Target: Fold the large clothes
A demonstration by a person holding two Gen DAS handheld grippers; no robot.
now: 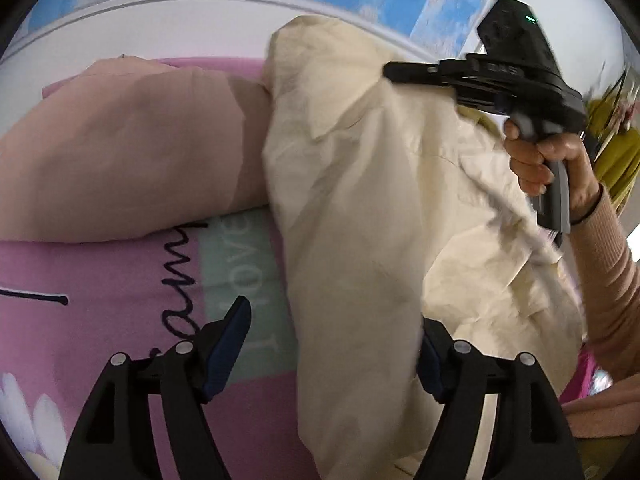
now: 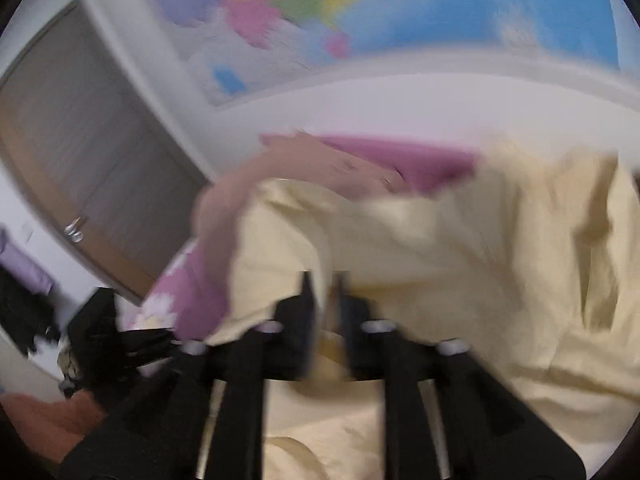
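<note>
Currently the left gripper [image 1: 332, 344] is spread wide, jaws apart, with a hanging fold of the cream garment [image 1: 360, 208] draped down between the fingers, not pinched. Right gripper [image 2: 324, 312] is nearly closed, fingers pinching a fold of the same garment; the right wrist view is motion-blurred, so contact detail is soft. In the left wrist view the right gripper sits up high at the upper right, level, gripped by a hand [image 1: 544, 160] in a pink sleeve, nose against the cloth's upper part.

Garment is lifted and bunched over the right half of the bed, trailing down toward the near edge. A beige pillow [image 1: 120, 152] lies toward the bed's far edge, left of the garment and touching it. Pink printed bedsheet [image 1: 100, 280] shows bare at the left near side. Map [image 2: 360, 20] on the wall behind, door [image 2: 92, 168] at left.
</note>
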